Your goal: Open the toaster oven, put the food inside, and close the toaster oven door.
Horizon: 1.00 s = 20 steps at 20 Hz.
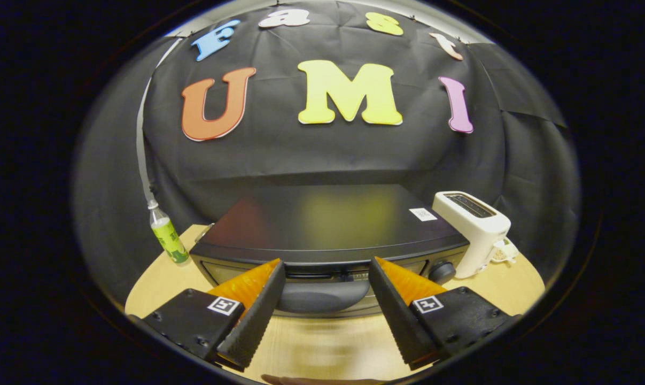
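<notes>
Pale wooden tabletop [322, 342] carries a glossy black toaster oven [327, 227], door closed. Your gripper [326, 278] is spread wide, its ribbed fingers flanking the oven's curved grey handle [322, 295] without touching. A white pop-up toaster [474, 230] stands just beside the oven.

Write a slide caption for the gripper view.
Open tongs straddle the toaster oven's door handle, door closed, white toaster beside it.
</notes>
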Motion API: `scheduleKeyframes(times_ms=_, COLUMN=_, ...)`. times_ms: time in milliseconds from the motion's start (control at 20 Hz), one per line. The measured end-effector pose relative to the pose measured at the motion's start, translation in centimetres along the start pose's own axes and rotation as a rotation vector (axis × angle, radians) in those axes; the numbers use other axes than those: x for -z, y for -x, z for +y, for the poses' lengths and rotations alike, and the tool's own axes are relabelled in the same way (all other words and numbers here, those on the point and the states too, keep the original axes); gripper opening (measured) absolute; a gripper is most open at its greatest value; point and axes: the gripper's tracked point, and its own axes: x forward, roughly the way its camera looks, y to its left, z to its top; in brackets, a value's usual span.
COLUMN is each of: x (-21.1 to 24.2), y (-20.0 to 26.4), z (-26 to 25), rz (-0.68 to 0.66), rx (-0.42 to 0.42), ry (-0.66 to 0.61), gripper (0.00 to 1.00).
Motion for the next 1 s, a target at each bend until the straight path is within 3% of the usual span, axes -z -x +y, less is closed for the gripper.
scheduleKeyframes(times_ms=350, x=1.6, y=1.0, z=-0.1, rz=0.016, rx=-0.036, ry=-0.125, gripper=1.0)
scheduleKeyframes(times_ms=1000, x=3.7, y=3.4, z=-0.3, rz=0.055, rx=-0.057, ry=-0.038, gripper=1.0)
